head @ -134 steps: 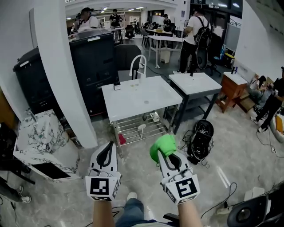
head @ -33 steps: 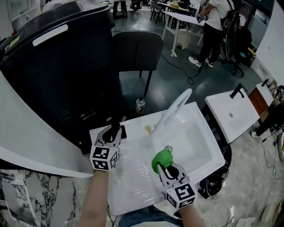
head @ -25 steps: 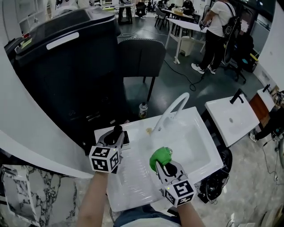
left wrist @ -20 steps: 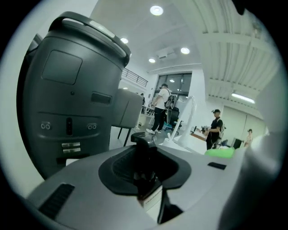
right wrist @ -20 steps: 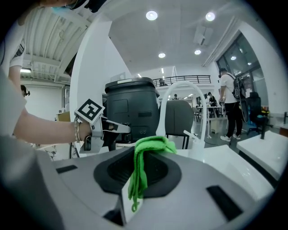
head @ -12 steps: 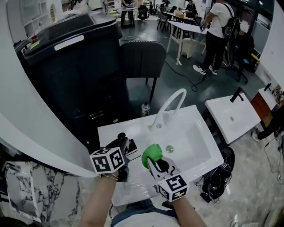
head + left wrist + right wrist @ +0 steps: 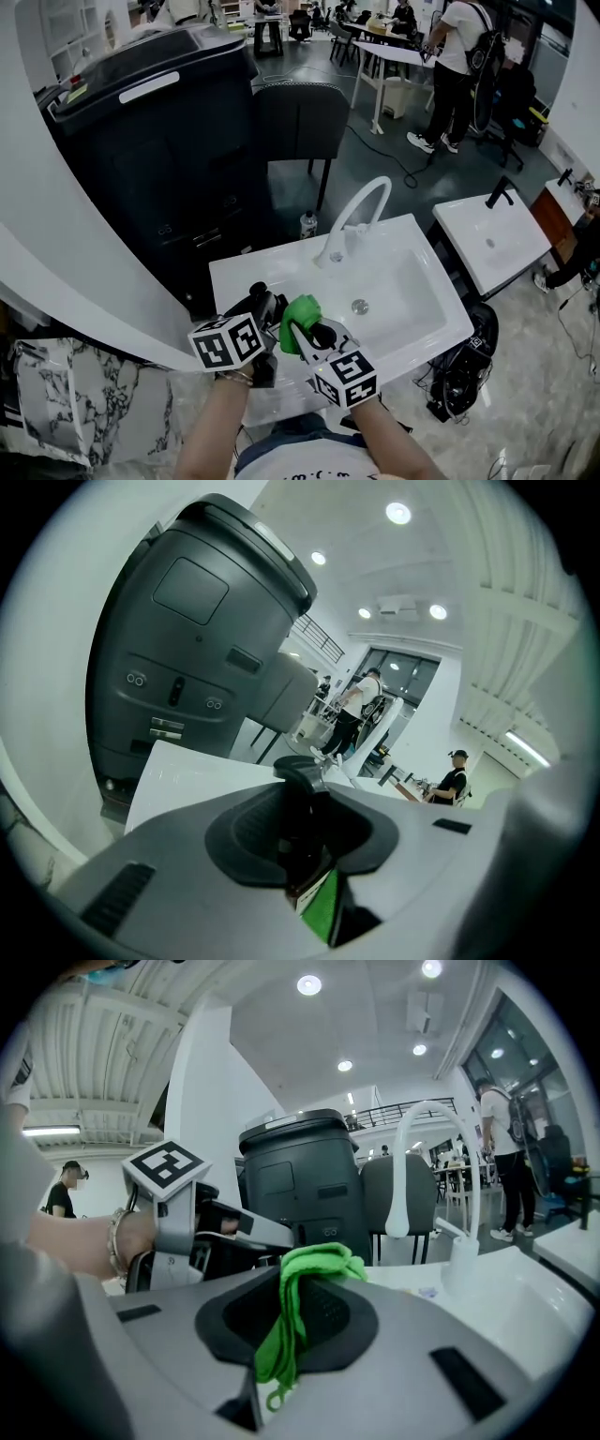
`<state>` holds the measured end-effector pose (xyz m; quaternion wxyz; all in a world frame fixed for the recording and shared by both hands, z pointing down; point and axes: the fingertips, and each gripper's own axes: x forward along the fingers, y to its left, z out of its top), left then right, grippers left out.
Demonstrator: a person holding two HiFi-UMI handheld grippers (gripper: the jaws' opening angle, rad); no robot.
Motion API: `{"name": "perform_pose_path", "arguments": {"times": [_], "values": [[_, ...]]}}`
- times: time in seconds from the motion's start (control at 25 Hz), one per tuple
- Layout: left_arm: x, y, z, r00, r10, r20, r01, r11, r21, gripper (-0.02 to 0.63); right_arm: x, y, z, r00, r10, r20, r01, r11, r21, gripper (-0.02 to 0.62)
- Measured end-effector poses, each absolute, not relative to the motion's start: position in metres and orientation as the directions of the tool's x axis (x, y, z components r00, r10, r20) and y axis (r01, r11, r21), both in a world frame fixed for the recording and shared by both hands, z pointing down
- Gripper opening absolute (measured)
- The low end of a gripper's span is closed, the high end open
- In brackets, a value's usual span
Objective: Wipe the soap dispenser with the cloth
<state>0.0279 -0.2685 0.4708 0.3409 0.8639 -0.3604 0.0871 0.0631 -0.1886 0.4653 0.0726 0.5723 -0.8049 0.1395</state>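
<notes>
A dark soap dispenser (image 7: pixel 260 298) with a pump top sits between the jaws of my left gripper (image 7: pixel 264 306), which is shut on it over the counter's near left part. In the left gripper view the dispenser (image 7: pixel 302 829) fills the gap of that gripper (image 7: pixel 306 803), with a green label low on it. My right gripper (image 7: pixel 306 330) is shut on a bright green cloth (image 7: pixel 300 321) that bunches out past the tips, right beside the dispenser. In the right gripper view the cloth (image 7: pixel 302 1283) hangs in the right gripper (image 7: pixel 291 1309), with the left gripper (image 7: pixel 211 1232) close at the left.
A white sink basin (image 7: pixel 412 314) with a drain (image 7: pixel 359 306) and a white arched faucet (image 7: pixel 361 208) lies to the right. Behind stand a large dark machine (image 7: pixel 159 141) and a chair (image 7: pixel 300 117). A white pillar (image 7: pixel 56 225) is at left, a second sink (image 7: pixel 487 234) and a person (image 7: pixel 459 56) far right.
The left gripper has rolled and drawn back towards me with the dispenser. The right gripper has carried the cloth leftward until it sits beside the dispenser.
</notes>
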Motion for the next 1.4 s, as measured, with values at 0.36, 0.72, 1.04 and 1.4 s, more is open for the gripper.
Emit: {"name": "perform_pose_path", "arguments": {"times": [0.36, 0.72, 1.04, 1.4], "values": [[0.021, -0.274, 0.457, 0.725, -0.583, 0.367, -0.674, -0.494, 0.549, 0.095, 0.078, -0.180, 0.485, -0.265, -0.898, 0.352, -0.963, 0.226, -0.146, 0.049], [0.023, -0.279, 0.450, 0.732, -0.584, 0.350, -0.662, -0.490, 0.567, 0.095, 0.082, -0.171, 0.487, -0.262, -0.897, 0.356, -0.964, 0.223, -0.148, 0.049], [0.025, -0.275, 0.444, 0.731, -0.581, 0.359, -0.662, -0.475, 0.580, 0.095, 0.032, -0.172, 0.451, -0.465, -0.862, 0.200, -0.884, 0.438, -0.166, 0.049], [0.019, -0.268, 0.436, 0.727, -0.585, 0.358, -0.662, -0.463, 0.589, 0.097, 0.008, -0.178, 0.452, -0.516, -0.833, 0.202, -0.856, 0.495, -0.147, 0.049]]}}
